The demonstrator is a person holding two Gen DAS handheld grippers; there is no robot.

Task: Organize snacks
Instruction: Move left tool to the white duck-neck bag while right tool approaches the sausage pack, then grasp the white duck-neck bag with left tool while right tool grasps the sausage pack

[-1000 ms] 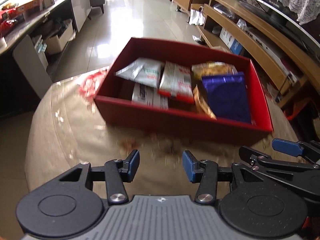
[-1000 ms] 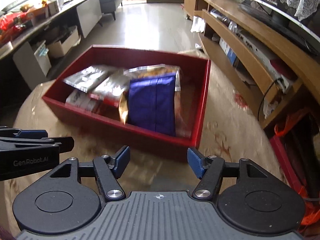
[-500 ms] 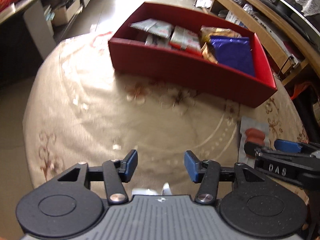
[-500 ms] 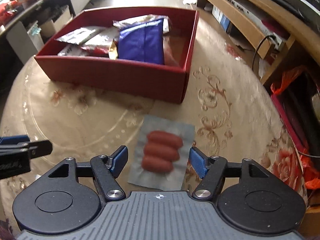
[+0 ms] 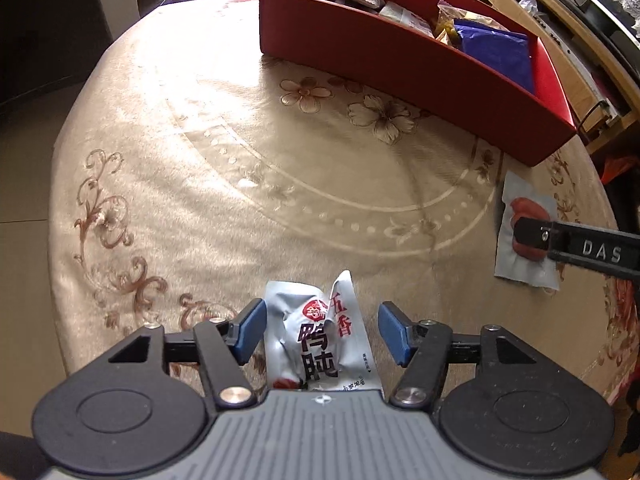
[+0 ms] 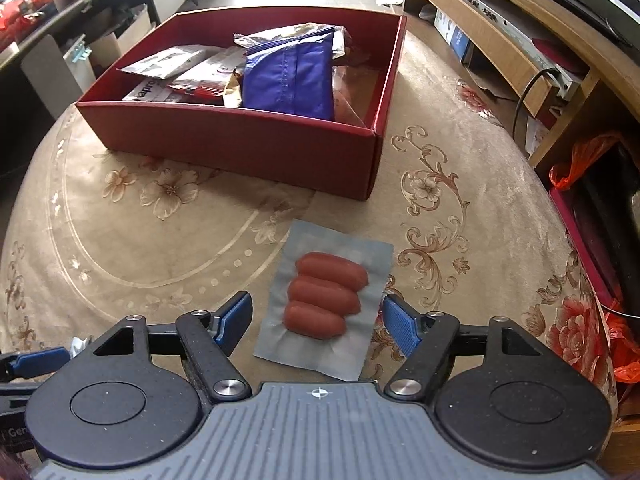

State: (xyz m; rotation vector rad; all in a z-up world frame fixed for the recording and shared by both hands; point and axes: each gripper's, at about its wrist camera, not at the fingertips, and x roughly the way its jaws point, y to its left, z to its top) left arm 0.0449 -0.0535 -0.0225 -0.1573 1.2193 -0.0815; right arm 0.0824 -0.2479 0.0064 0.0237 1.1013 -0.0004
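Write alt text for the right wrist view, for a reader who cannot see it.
The right hand-held gripper hovers open over a clear vacuum pack of three red sausages lying flat on a beige floral tablecloth, the pack between its blue pads but not pinched. Beyond it sits an open red box holding a blue pouch and other snack packets.

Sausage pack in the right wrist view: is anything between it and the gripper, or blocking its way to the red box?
Nothing visible. The right gripper is open around the sausage pack, and only bare tablecloth lies before the red box.
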